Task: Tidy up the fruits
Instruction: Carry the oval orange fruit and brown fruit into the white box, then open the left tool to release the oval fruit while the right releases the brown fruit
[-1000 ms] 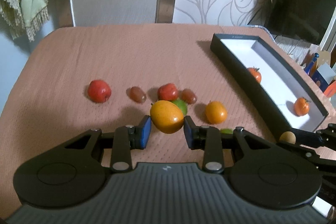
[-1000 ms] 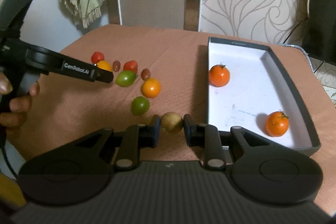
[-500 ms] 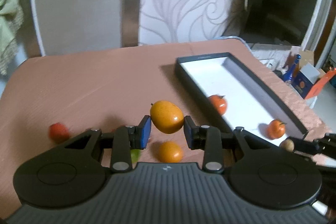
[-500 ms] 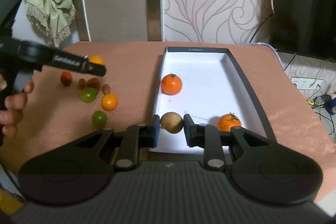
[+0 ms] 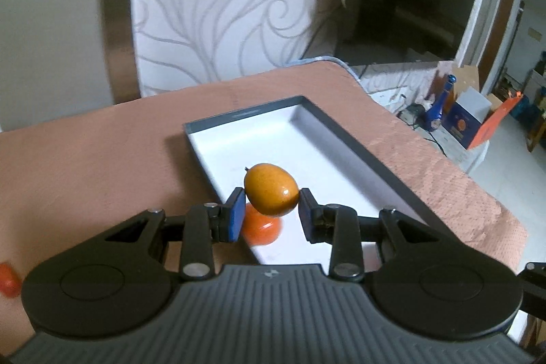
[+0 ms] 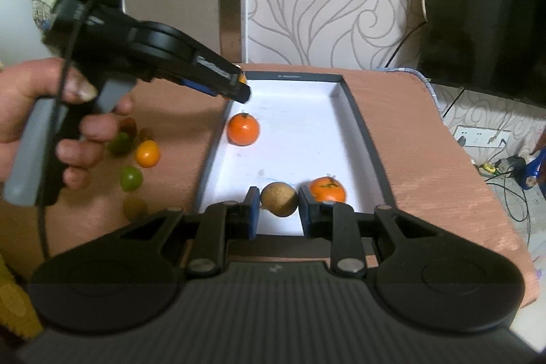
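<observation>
Both tools matte black — left gripper (image 5: pixel 272 213), right gripper (image 6: pixel 277 209) — ribbed bodies, silver screws, blue-padded jaws.

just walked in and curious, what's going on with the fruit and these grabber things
A person is sorting fruit into a dark-rimmed shallow box with a white floor using two handheld grippers. The left gripper grips a yellow-orange oval fruit above the box; the right gripper grips a small brown round fruit over its near end. Two orange tangerines lie inside. Green and orange fruits wait on the pink tablecloth.
</observation>
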Motion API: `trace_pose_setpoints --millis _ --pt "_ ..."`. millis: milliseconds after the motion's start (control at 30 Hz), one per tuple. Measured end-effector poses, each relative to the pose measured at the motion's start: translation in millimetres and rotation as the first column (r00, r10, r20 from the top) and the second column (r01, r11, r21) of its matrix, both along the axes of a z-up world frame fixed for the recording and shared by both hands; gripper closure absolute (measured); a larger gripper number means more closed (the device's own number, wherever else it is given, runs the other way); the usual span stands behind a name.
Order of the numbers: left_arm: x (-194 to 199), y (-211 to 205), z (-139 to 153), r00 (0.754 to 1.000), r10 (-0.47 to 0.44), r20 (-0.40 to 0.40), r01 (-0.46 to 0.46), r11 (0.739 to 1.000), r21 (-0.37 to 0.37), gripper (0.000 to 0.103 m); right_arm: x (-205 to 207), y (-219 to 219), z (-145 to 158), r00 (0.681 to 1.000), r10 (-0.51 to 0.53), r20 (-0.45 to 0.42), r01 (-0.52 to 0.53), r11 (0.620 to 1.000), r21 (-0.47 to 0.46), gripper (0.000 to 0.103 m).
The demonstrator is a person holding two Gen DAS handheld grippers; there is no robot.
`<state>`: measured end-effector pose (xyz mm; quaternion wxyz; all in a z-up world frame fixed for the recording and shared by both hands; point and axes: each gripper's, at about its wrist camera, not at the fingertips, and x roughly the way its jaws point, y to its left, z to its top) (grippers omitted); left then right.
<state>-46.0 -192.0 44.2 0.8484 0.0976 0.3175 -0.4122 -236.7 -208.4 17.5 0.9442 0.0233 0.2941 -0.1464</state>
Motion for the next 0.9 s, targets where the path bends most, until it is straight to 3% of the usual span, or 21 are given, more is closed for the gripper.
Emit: trace_pose_setpoints --millis 433,800,900 --pt "11 -55 -27 1.0 -0.017 -0.005 0.017 0.998 0.053 0.064 -1 -24 -2 1.0 -0.003 -0.022 0.002 1.0 -0.017 0.076" --pt "10 -57 -25 0.999 -0.019 0.032 0.017 0.998 0.065 0.063 8 -35 -2 1.0 0.011 -0.012 -0.011 1.0 -0.014 0.076" --pt "8 -56 -22 0.999 -0.024 0.043 0.021 0.998 0.065 0.057 10 -35 -3 1.0 0.017 -0.011 -0.017 1.0 -0.004 0.076"
